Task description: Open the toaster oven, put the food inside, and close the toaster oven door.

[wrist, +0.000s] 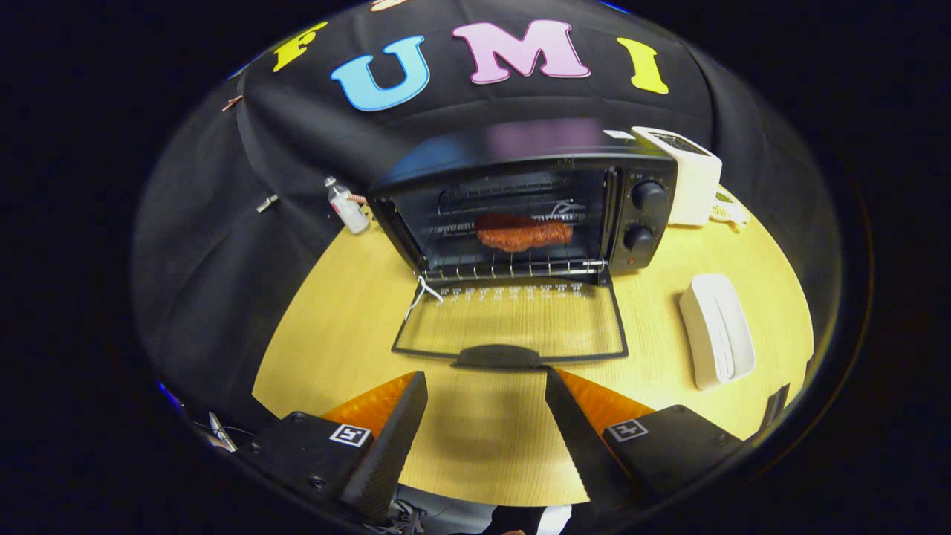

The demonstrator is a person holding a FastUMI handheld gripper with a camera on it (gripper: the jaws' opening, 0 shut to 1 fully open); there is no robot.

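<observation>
A black toaster oven [520, 200] stands on the wooden table [342, 327], beyond my fingers. Its glass door [513, 323] lies folded down flat toward me, with the door handle [498, 357] just ahead of my fingertips. A brown piece of food [524, 232] rests on the wire rack [513, 264] inside the oven. My gripper [487, 379] is open, with nothing between its fingers, and sits a little above the table in front of the door's handle.
A white plate-like dish [717, 331] lies to the right of the oven door. A white appliance [687, 178] stands behind the oven's right side. A small white bottle [348, 208] stands left of the oven. Two knobs [646, 197] sit on the oven's right panel.
</observation>
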